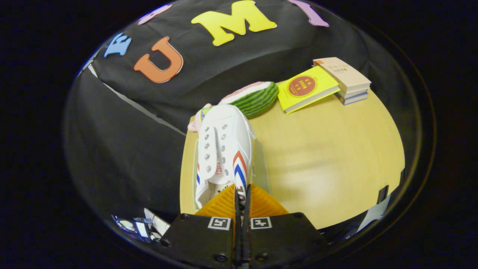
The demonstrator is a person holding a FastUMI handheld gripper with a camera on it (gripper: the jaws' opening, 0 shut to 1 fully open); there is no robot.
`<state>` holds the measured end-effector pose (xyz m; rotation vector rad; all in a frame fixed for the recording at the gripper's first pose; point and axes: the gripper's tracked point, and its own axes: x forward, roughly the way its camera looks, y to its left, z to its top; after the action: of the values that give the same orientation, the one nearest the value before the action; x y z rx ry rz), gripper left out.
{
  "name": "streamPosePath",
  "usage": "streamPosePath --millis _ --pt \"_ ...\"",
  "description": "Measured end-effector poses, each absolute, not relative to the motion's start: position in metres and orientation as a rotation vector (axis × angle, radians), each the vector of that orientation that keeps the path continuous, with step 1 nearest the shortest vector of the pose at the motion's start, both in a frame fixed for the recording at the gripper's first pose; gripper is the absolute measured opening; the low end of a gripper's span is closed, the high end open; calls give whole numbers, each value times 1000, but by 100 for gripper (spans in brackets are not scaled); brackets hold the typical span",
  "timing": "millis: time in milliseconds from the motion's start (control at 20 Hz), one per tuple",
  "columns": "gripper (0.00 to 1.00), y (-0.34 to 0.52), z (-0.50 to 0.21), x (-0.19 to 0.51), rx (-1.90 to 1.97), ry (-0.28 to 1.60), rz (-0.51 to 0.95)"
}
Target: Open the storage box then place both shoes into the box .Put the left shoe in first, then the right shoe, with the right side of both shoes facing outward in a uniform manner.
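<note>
Gripper point(242, 194) clenched on my white sneaker's point(223, 153) heel, table point(328, 157) open rightward, watermelon toy point(257, 99) and books point(328, 84) beyond the toe.

The heel of the white shoe point(224, 149) is hidden behind the orange fingers point(220, 203) of the claw point(242, 196). The clear storage box point(261, 164) beneath is barely made out. The pink item point(196, 121) behind the shoe is mostly covered.

My gripper point(242, 194) has its orange fingers point(224, 204) pinched on the heel of a white shoe point(224, 149), over a clear box point(261, 164) on the table point(328, 149); books point(321, 86) lie beyond.
</note>
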<state>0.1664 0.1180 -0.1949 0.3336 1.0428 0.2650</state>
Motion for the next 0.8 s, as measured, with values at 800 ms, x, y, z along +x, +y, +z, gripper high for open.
streamPosePath --millis 800 --pt "11 158 -287 187 282 925 184"
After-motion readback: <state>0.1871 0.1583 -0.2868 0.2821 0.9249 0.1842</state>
